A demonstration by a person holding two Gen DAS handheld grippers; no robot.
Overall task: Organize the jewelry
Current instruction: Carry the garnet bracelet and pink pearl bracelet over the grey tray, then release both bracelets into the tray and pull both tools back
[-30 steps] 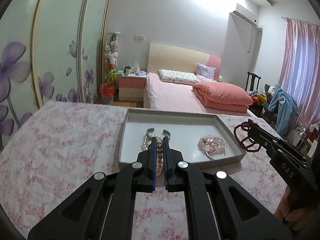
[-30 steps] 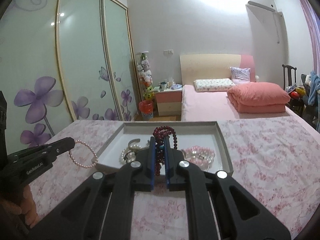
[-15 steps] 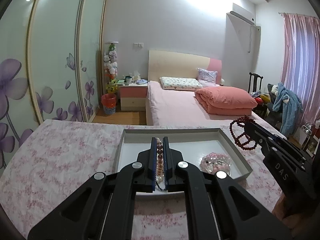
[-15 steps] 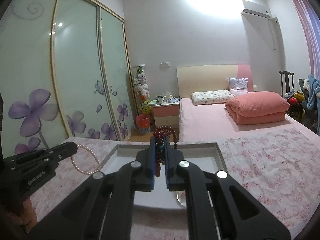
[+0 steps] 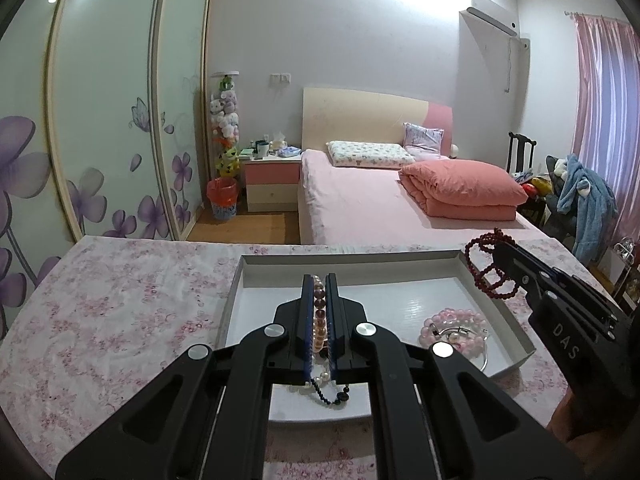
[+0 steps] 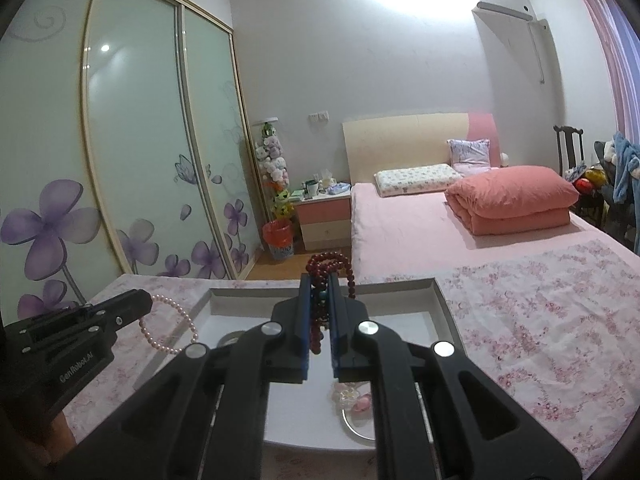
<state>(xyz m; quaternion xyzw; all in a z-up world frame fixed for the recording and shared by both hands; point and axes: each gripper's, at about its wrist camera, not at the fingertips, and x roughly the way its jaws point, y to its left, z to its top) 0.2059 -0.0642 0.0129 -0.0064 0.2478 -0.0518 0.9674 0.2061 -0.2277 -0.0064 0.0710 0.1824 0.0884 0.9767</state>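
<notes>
Bracelets hang from both grippers above the tray (image 5: 504, 312): the left gripper (image 5: 319, 320) pinches a pearl bracelet (image 5: 319, 322), the right gripper (image 6: 320, 320) a red bead string (image 6: 326, 262). Pink beads (image 5: 456, 320) lie below already; these two remain.

White letters "DAS" stand on the black side of the right gripper (image 5: 498, 255), behind its fingers. "GenRobot.AI" stands on the side of the left gripper (image 6: 148, 300), behind its fingers.
</notes>
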